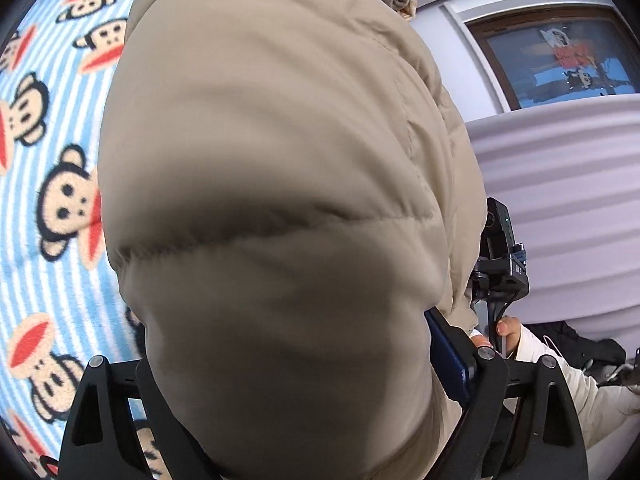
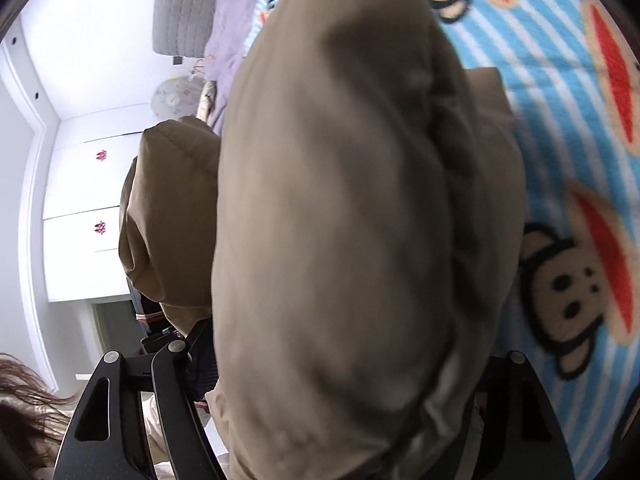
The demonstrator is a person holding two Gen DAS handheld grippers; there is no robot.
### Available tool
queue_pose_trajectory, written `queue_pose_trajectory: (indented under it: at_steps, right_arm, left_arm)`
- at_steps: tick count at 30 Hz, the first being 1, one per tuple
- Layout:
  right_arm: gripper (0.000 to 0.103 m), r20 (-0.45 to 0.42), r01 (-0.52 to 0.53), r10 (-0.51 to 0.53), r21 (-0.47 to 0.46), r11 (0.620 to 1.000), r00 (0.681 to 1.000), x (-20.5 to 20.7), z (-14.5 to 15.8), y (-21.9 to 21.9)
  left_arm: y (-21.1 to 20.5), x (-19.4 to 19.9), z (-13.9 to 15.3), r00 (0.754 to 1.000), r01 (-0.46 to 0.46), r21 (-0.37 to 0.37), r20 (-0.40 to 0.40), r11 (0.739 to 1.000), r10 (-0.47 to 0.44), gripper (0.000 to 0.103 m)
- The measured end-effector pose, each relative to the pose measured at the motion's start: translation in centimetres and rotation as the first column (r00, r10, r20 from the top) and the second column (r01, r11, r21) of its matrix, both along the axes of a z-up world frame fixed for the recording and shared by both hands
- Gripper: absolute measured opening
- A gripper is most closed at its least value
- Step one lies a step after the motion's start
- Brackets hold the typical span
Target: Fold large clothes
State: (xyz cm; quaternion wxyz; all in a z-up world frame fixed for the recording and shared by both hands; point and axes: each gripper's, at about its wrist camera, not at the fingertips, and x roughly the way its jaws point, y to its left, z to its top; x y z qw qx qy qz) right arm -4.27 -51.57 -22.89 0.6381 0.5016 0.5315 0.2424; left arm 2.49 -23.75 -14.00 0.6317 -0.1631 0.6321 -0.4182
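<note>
Two grippers share one load. Our left gripper (image 1: 304,412) stands with its black jaws spread around a thick bulge of the jacket (image 1: 280,184), the padded cloth filling the gap between them; the fingertips are buried under fabric, so we cannot tell how hard they press. Our right gripper (image 2: 336,420) is the same: black arms on either side of a fat fold of the jacket (image 2: 340,220), which spills over them and hides the tips.

We see a puffy, beige, quilted jacket, smooth and matte, with a stitched seam running across it in the left view and rounded, pillow-like panels. It is lifted close to both lenses, above the blanket (image 1: 48,152). In the right view a second lobe of it (image 2: 168,208) hangs to the left.

We see the blanket as fleecy, with light blue and white stripes and cartoon monkey faces with red mouths. At the right edge of the left view, the right gripper (image 1: 500,264) shows beside the jacket, with a hand (image 1: 510,326) behind it. A framed picture (image 1: 560,64) hangs on a pale ribbed wall far right.
</note>
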Motion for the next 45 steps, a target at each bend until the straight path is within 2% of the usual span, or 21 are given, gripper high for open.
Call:
queue_pose_trajectory:
  at_steps: [5,7,12,16,18,20,22,24,27,29,30,32,33,35,37,40,41,42,43,45]
  right_arm:
    - [0.077,0.049,-0.011,0.011,0.0,1.0,0.999,1.1,2.6,4.1]
    - [0.077,0.063,-0.022,0.022,-0.004,1.0,0.998,2.0,3.2,7.1]
    - [0.077,0.07,-0.029,0.028,0.012,1.0,0.997,4.0,3.0,15.7]
    - [0.077,0.028,-0.048,0.047,0.01,0.999,0.998,5.1,1.4,23.1]
    - [0.079,-0.033,-0.06,0.059,-0.031,0.998,0.998,5.6,0.1,26.4]
    - [0.079,-0.098,-0.086,0.076,-0.109,0.99,0.992,5.2,-0.5,28.6]
    - [0.079,-0.108,-0.091,0.072,-0.185,0.979,0.992,4.7,0.4,29.7]
    - [0.079,-0.087,-0.058,0.035,-0.283,0.957,0.996,3.4,2.7,29.6]
    - [0.079,-0.025,0.028,-0.044,-0.444,0.895,0.999,-0.1,7.2,28.2]
    - [0.079,0.061,0.089,-0.07,-0.432,0.898,0.996,-1.1,10.6,27.6]
    - [0.079,0.098,0.109,-0.077,-0.384,0.917,0.992,-1.8,11.8,27.5]
    - [0.078,0.114,0.088,-0.055,-0.302,0.949,0.992,-2.3,12.3,28.0]
    - [0.077,0.105,0.061,-0.032,-0.293,0.954,0.994,-1.8,11.9,28.5]
    - [0.077,0.052,0.007,0.012,-0.347,0.938,0.999,0.8,10.1,29.2]
    - [0.075,-0.007,-0.006,0.004,-0.36,0.933,1.0,2.0,7.7,29.6]
    - [0.063,-0.029,0.021,-0.03,-0.256,0.967,0.999,4.4,5.2,26.6]
    - [0.041,-0.017,0.024,-0.029,-0.216,0.976,0.999,4.9,5.0,26.8]
    - [0.006,-0.006,0.021,-0.023,-0.218,0.976,1.0,5.2,5.0,26.8]
    - [0.005,0.006,0.011,-0.01,-0.244,0.97,1.0,5.5,4.9,27.3]
    - [0.005,0.042,-0.027,0.043,-0.331,0.943,0.998,5.7,6.7,28.6]
  left_arm:
    - [4.4,1.6,2.0,0.999,-0.038,-0.003,0.037,0.999,0.039,0.092]
    - [6.4,2.3,2.3,0.997,-0.05,0.011,0.053,0.999,0.049,0.092]
    - [14.3,5.0,2.6,0.995,-0.085,0.075,0.061,0.994,0.08,0.092]
    - [19.9,6.5,0.6,0.993,-0.117,0.159,0.041,0.98,0.112,0.092]
    - [21.9,7.3,-1.7,0.99,-0.142,0.21,0.011,0.967,0.143,0.092]
    - [23.3,7.4,-3.2,0.987,-0.151,0.224,-0.014,0.963,0.159,0.092]
    - [23.7,7.2,-3.4,0.988,-0.153,0.212,-0.001,0.965,0.156,0.093]
    - [23.4,7.2,-3.4,0.987,-0.158,0.203,0.013,0.966,0.159,0.093]
    - [23.6,7.3,-3.7,0.985,-0.174,0.211,0.027,0.962,0.172,0.093]
    - [23.8,6.2,-3.7,0.983,-0.185,0.218,0.04,0.958,0.181,0.093]
    - [23.6,5.7,-3.5,0.982,-0.191,0.223,0.049,0.956,0.184,0.093]
    - [23.9,5.2,-2.9,0.978,-0.206,0.242,0.065,0.948,0.196,0.093]
    - [25.4,5.3,-2.0,0.977,-0.214,0.256,0.072,0.943,0.202,0.093]
    - [25.3,4.3,-0.5,0.971,-0.236,0.291,0.11,0.927,0.213,0.093]
    - [27.9,4.2,1.3,0.954,-0.284,0.322,0.189,0.903,0.233,0.092]
    - [28.4,4.5,5.0,0.904,-0.367,0.323,0.344,0.872,0.253,0.092]
    - [28.3,5.0,5.8,0.892,-0.38,0.329,0.378,0.864,0.249,0.092]
    - [28.2,5.7,6.4,0.883,-0.387,0.335,0.403,0.859,0.24,0.092]
    - [29.6,7.1,6.2,0.879,-0.387,0.344,0.417,0.856,0.23,0.092]
    - [27.3,9.6,5.8,0.877,-0.385,0.375,0.432,0.843,0.208,0.092]
